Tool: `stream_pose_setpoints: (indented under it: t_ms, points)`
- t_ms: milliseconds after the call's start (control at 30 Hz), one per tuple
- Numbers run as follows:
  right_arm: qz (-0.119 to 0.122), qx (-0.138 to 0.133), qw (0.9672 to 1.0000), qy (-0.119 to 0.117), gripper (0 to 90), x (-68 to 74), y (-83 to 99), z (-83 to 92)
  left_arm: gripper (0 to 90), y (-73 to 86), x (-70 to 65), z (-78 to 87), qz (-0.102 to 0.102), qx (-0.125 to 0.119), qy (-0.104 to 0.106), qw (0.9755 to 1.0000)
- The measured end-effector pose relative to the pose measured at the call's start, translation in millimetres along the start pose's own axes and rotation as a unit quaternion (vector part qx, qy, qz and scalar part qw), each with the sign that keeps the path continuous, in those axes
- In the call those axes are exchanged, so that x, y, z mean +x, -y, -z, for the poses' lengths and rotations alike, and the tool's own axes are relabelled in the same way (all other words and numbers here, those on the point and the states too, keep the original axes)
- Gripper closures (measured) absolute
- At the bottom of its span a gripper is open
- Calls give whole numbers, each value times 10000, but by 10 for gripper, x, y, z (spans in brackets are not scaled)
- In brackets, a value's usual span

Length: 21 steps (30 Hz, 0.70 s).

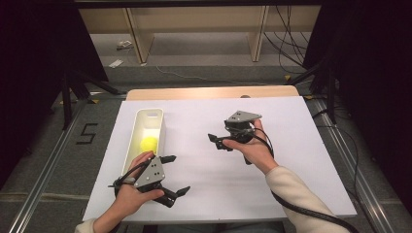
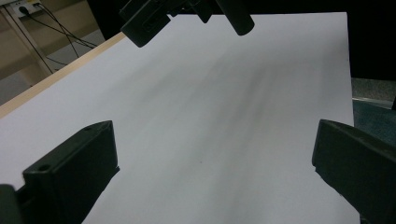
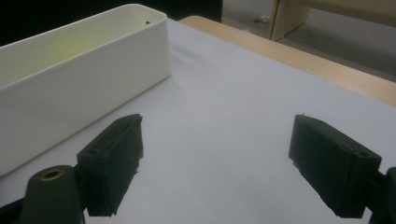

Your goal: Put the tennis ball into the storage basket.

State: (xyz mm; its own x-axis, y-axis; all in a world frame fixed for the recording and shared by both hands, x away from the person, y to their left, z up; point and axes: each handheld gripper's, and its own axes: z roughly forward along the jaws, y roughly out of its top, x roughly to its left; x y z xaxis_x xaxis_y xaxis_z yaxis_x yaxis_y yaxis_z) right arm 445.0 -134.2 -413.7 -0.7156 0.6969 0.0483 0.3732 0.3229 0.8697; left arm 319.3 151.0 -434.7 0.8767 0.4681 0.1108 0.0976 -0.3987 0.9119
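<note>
Both grippers stand open and empty: left gripper (image 1: 174, 174) near the tabletop's (image 1: 291, 160) front-left corner, right gripper (image 1: 216, 141) mid-tabletop; no legible markings on the white bin (image 1: 130, 145) holding the yellow ball (image 1: 149, 143).

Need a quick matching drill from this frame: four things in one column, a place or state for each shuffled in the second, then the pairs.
Things:
1. yellow ball
2. white bin
3. left gripper
4. right gripper

Place or state:
A. held mid-table, jaws apart, pointing toward the bin
B. lying inside the bin
C. near the front edge beside the bin, jaws wide and empty
D. standing on the left part of the white table top

Pairs: 1-B, 2-D, 3-C, 4-A
</note>
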Motion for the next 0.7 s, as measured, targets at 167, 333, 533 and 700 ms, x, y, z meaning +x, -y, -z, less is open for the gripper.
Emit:
stream_pose_setpoints:
  t_ms: [167,333,533,700]
  points:
    - [-43,7,10000,61,183,-48,52,69,0,4,3,0,15,4,0,10000]
    - [-58,13,9999,104,183,-79,100,122,0,5,4,0,9,13,-8,10000]
    - [-86,43,9999,108,183,-99,155,163,0,6,4,0,3,21,-14,10000]
    - [-112,76,9998,139,183,-116,204,203,0,7,4,0,3,24,-13,10000]
